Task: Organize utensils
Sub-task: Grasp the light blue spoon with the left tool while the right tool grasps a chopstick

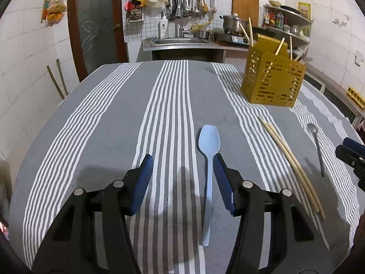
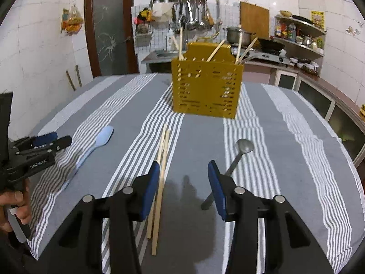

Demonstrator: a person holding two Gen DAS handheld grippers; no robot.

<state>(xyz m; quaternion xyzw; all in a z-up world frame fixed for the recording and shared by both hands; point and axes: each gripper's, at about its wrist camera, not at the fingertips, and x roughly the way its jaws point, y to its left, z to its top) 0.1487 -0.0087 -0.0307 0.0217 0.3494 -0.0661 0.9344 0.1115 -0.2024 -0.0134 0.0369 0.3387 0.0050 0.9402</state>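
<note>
So the table has a grey tablecloth (image 1: 114,118) with white stripe bands, in a tiled kitchen. At the back there's a steel sink (image 1: 180,41), ladles hanging on a rack (image 1: 189,2), a pot (image 1: 232,22) on a stove, a wooden cutting board (image 1: 245,8) leaning on the wall and a brown door (image 1: 98,22) with frosted glass.

The left gripper (image 1: 182,162) hovers low over the cloth, jaws spread wide, nothing in them. A light blue spoon (image 1: 208,159) lies flat just inside its right finger, bowl pointing away. The right gripper (image 2: 182,171) is also wide open and holding nothing, above a bare patch between a pair of bamboo chopsticks (image 2: 162,173) lying beside its left finger and a metal spoon (image 2: 237,157) whose handle passes behind its right finger.

The yellow perforated utensil holder (image 2: 205,86) stands upright farther back on the table, well apart from the loose stuff. It has several chopsticks sticking out plus what looks like a metal handle on the right side; can't tell what that one is.
</note>
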